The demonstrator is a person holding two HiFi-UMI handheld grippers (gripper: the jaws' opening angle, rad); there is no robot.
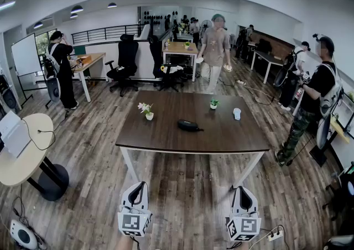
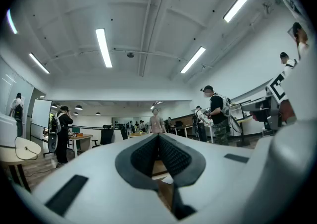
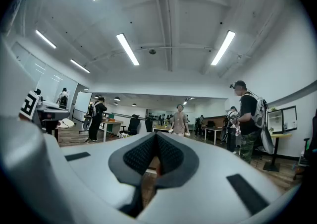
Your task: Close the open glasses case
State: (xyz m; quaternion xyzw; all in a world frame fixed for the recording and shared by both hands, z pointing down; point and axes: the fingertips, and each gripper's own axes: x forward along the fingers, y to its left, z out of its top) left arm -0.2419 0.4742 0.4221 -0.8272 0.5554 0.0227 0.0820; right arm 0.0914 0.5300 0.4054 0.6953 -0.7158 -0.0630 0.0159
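A dark glasses case (image 1: 188,125) lies near the middle of the brown table (image 1: 166,138); I cannot tell from here whether its lid stands open. My left gripper (image 1: 136,189) and my right gripper (image 1: 244,193) hover at the bottom of the head view, well short of the table's near edge. Both are shut with nothing between the jaws. In the left gripper view the left gripper's pads (image 2: 159,152) meet tip to tip, and the right gripper's pads (image 3: 156,156) meet likewise in the right gripper view. Neither gripper view shows the case.
On the table stand a small flower pot (image 1: 148,112), a small green plant (image 1: 213,103) and a white cup (image 1: 237,113). A person (image 1: 214,50) stands beyond the table, another person (image 1: 310,102) to its right. A round side table (image 1: 25,152) is at the left, a power strip (image 1: 275,235) on the floor.
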